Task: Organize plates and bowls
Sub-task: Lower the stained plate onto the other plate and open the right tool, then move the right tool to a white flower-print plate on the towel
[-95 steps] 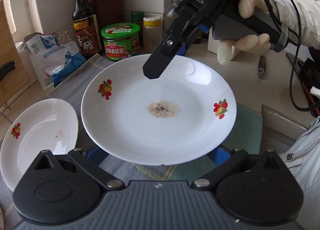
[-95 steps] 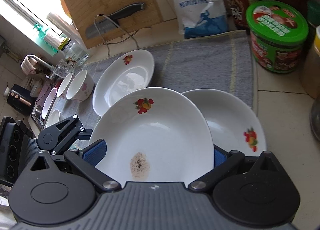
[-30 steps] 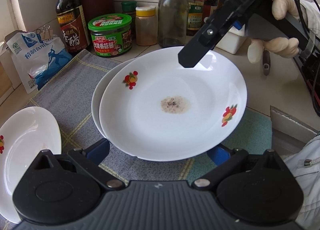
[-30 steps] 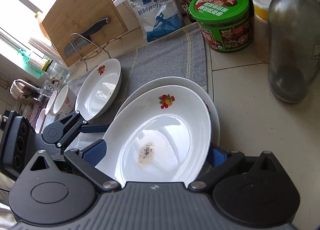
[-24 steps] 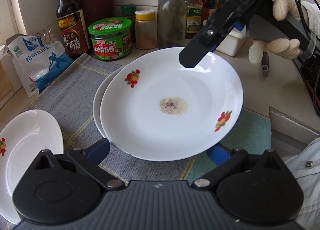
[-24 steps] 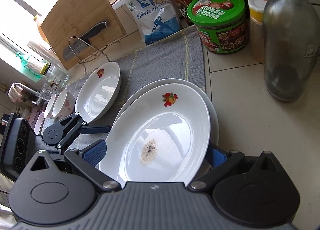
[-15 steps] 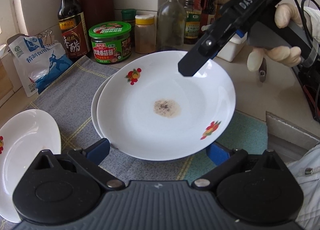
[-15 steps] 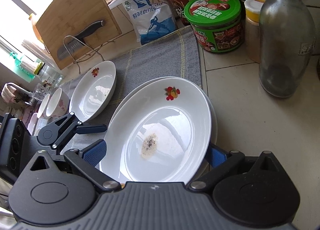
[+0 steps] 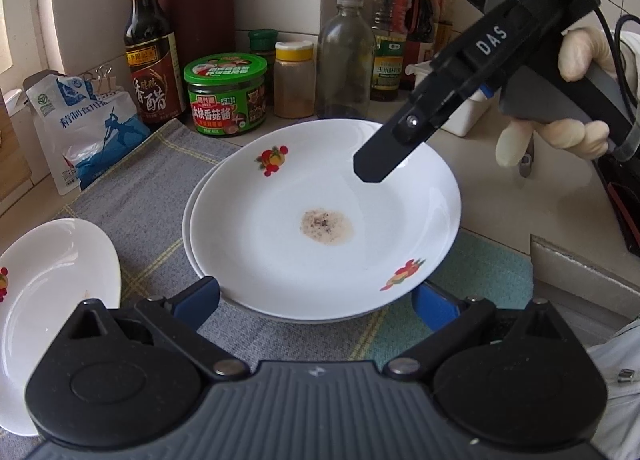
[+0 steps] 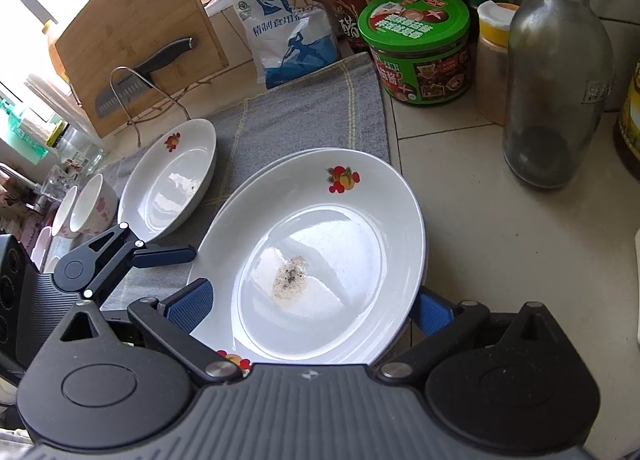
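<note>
A white plate with fruit prints and a speckled stain [image 9: 320, 216] rests on a second white plate [image 9: 191, 228] on the grey cloth. It also shows in the right wrist view [image 10: 320, 256]. My left gripper [image 9: 316, 302] is open, its blue pads on either side of the stack's near rim. My right gripper [image 10: 310, 306] is open too, its jaws spread either side of the stack from the opposite side; its finger [image 9: 384, 160] hangs over the far rim. A third plate [image 10: 172, 180] lies to the left, with small bowls [image 10: 86, 206] beyond it.
Along the wall stand a soy sauce bottle [image 9: 150, 48], a green-lidded jar [image 9: 226, 94], a spice jar [image 9: 293, 78], a glass bottle [image 9: 346, 60] and oil bottles. A salt bag [image 10: 288, 36], cutting board and knife [image 10: 144, 72] are at the back left. Grey cloth [image 9: 132, 200] covers the counter.
The stained plate has come down and settled onto the second plate, turning slightly. Both grippers now stand a little back from the stack with jaws apart.
</note>
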### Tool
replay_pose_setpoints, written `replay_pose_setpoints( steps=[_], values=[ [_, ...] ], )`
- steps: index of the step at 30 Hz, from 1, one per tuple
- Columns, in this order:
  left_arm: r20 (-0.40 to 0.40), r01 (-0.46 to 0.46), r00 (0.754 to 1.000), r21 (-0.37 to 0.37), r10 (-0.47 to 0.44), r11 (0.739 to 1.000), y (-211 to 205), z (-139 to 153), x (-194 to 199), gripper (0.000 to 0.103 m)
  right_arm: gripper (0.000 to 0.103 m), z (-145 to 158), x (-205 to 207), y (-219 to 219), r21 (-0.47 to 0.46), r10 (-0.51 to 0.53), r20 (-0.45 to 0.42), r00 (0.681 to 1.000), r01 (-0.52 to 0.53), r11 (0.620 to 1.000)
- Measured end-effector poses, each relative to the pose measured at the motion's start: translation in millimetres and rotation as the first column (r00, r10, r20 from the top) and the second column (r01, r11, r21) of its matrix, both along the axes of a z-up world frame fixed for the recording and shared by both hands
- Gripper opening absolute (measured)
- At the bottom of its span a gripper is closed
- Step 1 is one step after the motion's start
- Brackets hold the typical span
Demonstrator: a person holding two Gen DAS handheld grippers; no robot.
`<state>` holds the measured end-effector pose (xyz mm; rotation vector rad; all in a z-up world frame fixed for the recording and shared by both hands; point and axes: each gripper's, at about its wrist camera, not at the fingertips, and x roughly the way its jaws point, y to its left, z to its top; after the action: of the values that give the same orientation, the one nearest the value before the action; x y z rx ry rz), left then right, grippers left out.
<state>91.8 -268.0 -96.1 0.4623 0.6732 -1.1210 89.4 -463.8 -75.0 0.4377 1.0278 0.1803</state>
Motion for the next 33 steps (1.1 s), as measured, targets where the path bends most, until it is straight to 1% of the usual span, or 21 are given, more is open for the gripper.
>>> replay_pose_setpoints(
  steps=[4,9,12,14,16,18,21,23,26,28,31,33],
  values=[
    [-0.002,-0.017,1.000,-0.007,0.017,1.000,0.2,0.5,-0.8,0.101,0.103,0.6,-1.2,2.7,-0.018,-0.017,0.008,1.000,0.017,1.000],
    [0.018,-0.013,1.000,0.001,0.013,1.000,-0.1,0.1,-3.7,0.101,0.103,0.1,-4.2,4.3,-0.043,-0.025,0.000,1.000,0.025,0.999],
    [-0.017,-0.026,1.000,-0.012,0.026,1.000,1.6,-0.9,-0.5,0.102,0.103,-0.4,-6.8,4.2,-0.062,-0.030,-0.005,1.000,0.029,0.998],
    [-0.017,-0.034,0.999,-0.013,0.034,0.999,2.1,-1.5,-0.8,0.102,0.103,1.8,-9.4,5.4,-0.080,-0.026,0.014,1.000,0.027,0.996],
    [-0.033,-0.050,0.998,-0.030,0.049,0.998,4.9,-0.2,0.3,0.102,0.103,7.6,-11.5,7.4,-0.099,-0.018,0.033,0.999,0.022,0.995],
    [-0.042,-0.067,0.997,-0.047,0.065,0.997,7.9,2.8,0.7,0.102,0.103,15.7,-14.3,11.6,-0.150,-0.008,0.067,0.998,0.018,0.989],
    [-0.033,-0.096,0.995,-0.066,0.094,0.993,10.7,8.0,-2.1,0.102,0.103,25.5,-15.5,20.7,-0.246,0.029,0.112,0.993,-0.001,0.969],
    [-0.028,-0.123,0.992,-0.081,0.121,0.989,12.8,11.8,-4.1,0.102,0.103,29.2,-14.4,25.7,-0.294,0.056,0.135,0.989,-0.014,0.956],
    [-0.030,-0.183,0.983,-0.106,0.181,0.977,17.0,18.3,-6.4,0.102,0.103,33.3,-11.1,33.2,-0.342,0.099,0.171,0.980,-0.035,0.939],
    [-0.014,-0.231,0.973,-0.118,0.231,0.966,21.2,21.0,-9.2,0.102,0.103,35.8,-8.2,37.6,-0.365,0.132,0.205,0.970,-0.049,0.930],
    [0.012,-0.308,0.951,-0.090,0.310,0.947,28.6,18.6,-12.3,0.102,0.103,38.0,1.1,45.3,-0.403,0.195,0.243,0.950,-0.084,0.911],
    [0.018,-0.369,0.929,-0.064,0.370,0.927,36.2,16.9,-12.1,0.102,0.103,39.2,11.8,50.7,-0.409,0.245,0.256,0.935,-0.124,0.904]
  ],
)
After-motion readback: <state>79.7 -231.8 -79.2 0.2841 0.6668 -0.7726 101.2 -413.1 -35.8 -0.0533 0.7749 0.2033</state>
